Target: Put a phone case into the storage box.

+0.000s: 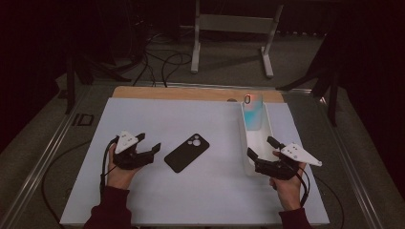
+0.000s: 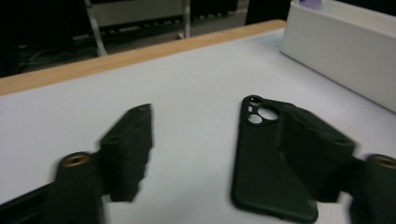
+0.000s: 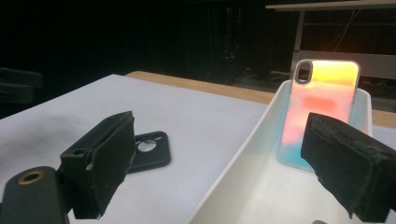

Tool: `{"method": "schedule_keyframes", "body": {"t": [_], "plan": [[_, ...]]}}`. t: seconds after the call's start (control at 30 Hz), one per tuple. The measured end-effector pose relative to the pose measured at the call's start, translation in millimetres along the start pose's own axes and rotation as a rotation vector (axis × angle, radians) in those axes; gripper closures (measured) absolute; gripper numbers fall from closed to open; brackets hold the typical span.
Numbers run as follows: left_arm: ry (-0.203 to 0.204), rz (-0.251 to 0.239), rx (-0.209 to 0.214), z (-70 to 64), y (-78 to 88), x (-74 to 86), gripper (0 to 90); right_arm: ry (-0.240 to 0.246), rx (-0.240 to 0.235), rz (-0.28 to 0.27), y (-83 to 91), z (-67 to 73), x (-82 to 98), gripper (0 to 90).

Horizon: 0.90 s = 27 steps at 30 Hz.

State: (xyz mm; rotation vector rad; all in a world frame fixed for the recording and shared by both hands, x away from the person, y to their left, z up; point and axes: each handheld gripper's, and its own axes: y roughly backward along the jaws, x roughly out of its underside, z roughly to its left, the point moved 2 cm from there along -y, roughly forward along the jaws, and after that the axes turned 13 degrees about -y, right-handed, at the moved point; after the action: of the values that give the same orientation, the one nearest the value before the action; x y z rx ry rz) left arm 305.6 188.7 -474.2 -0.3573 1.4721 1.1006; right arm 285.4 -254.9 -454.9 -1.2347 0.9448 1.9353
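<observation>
While both tongs rest low over the white table top [image 1: 200, 191], the items catalogue as follows.

Left gripper [image 1: 149, 145]: held in the person's left hand [image 1: 119, 174], jaws spread wide with nothing between them. The left gripper view confirms bare table surface between the two black jaws.

Black phone case [image 1: 186, 152]: lies flat on the table, back up, camera cut-out at its far end. It sits just beside the left gripper, off the tips of its jaws and apart from them. In the left gripper view the black phone case [image 2: 261, 163] lies partly behind the right-hand jaw of that picture, not inside the gap. The right gripper view shows the black phone case [image 3: 150, 150] partly hidden behind its own left-hand jaw.

Right gripper [image 1: 260, 149]: held in the right hand [image 1: 287, 188], jaws wide, holding nothing, standing at the near end of the white tray [image 1: 250, 157].

Iridescent phone case [image 1: 252, 112]: leans upright against the tray's far wall, well ahead of the right gripper. The high view gives it as pale teal; the right gripper view shows the iridescent phone case [image 3: 322, 102] in orange, pink and teal, and the white tray [image 3: 233, 172] with its near wall running up between the jaws.
</observation>
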Motion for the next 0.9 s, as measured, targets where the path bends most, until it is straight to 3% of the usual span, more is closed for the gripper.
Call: {"method": "schedule_keyframes", "body": {"t": [0.13,0.27,0.5,0.9], "plan": [[0.011,-0.025,-0.015,3.2,17.8,6.4,15.0,-0.009,0.009,0.017,1.4,-1.7,0.7,11.2],[-0.007,-0.008,-0.057,5.8,31.6,13.3,11.4,-0.017,0.007,0.017,3.0,-2.8,1.8,9.8],[-0.027,0.012,-0.033,10.8,37.3,23.2,0.2,0.013,0.007,0.018,5.1,-3.6,3.9,9.0],[-0.020,0.022,0.003,11.4,38.1,23.2,0.0,0.018,-0.008,0.028,3.3,-0.9,5.8,9.0]]}}
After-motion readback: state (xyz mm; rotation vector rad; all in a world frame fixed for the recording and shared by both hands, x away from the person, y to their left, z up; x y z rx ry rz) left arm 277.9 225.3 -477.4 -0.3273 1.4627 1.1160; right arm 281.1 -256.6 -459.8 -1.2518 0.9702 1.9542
